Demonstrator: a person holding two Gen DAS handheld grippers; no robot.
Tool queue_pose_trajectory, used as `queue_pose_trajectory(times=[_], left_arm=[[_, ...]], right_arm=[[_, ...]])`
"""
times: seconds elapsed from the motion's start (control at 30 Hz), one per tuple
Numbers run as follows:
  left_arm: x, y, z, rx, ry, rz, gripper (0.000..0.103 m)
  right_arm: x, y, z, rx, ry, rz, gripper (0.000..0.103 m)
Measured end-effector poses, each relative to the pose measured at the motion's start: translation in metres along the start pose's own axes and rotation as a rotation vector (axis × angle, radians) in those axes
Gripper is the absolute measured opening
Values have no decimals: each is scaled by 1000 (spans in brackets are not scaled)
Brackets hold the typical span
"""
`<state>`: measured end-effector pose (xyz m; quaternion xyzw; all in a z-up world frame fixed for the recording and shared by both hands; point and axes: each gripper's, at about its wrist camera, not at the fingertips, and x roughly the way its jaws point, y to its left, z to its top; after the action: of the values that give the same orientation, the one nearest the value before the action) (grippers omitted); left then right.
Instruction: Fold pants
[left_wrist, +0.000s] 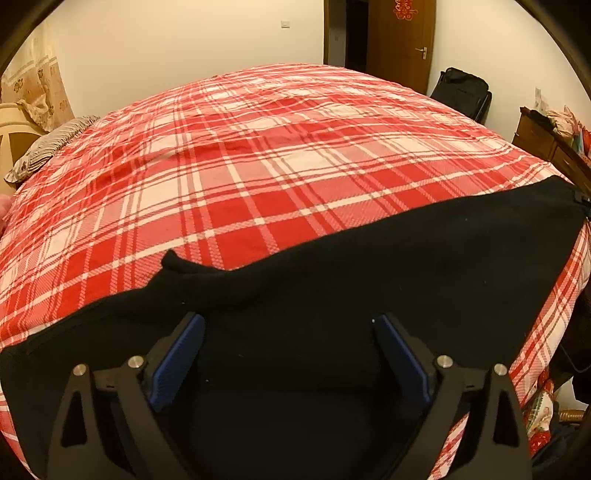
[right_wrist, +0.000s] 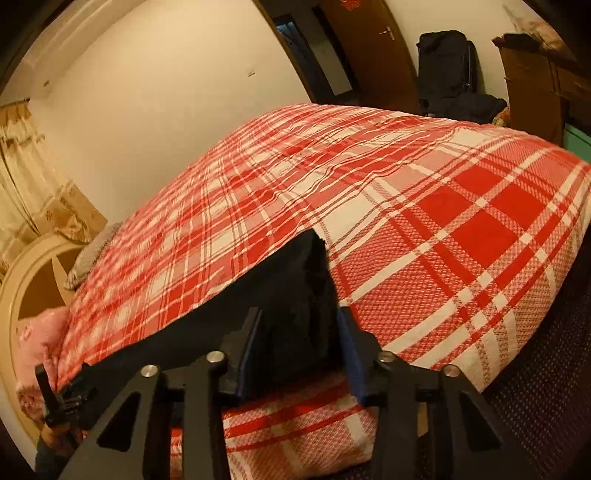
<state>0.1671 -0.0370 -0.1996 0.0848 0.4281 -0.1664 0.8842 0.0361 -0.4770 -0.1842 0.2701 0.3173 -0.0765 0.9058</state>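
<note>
While the left gripper (left_wrist: 288, 354) hovers wide open and empty over the black pants (left_wrist: 369, 266) spread along the plaid bed's (left_wrist: 258, 166) near edge, the right gripper (right_wrist: 299, 339), tilted, has narrowed around their end.

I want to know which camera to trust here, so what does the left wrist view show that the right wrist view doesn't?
Left wrist only: the black pants spread wide across the bed's near edge, with the left gripper open above them.

Right wrist only: the right gripper with a corner of the pants between its fingers, and a pink cloth by the headboard.

Both: the red plaid bedspread, the wooden door and a black suitcase.
</note>
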Motion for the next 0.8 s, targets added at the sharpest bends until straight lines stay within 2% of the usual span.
queue_pose_trajectory(times=[0.13,0.23,0.4,0.6,0.8], left_arm=[[2,-2,-1,-1,1,0,99],[0,-2,0,-9,1,-20,99],[-13,-4,3,-51,-7,-101,99],[-34,-10,10,-55,-43,-159,99],[-47,-15,17,-50,-73,-208,99]], right_arm=[[1,1,2,6,0,1,29],[2,6,1,-3,0,18,18],[-8,36,0,-85,-38,41,16],[-29,100,-5,-242,-87,95,16],[-27,171,-27,-411,-62,158,16]])
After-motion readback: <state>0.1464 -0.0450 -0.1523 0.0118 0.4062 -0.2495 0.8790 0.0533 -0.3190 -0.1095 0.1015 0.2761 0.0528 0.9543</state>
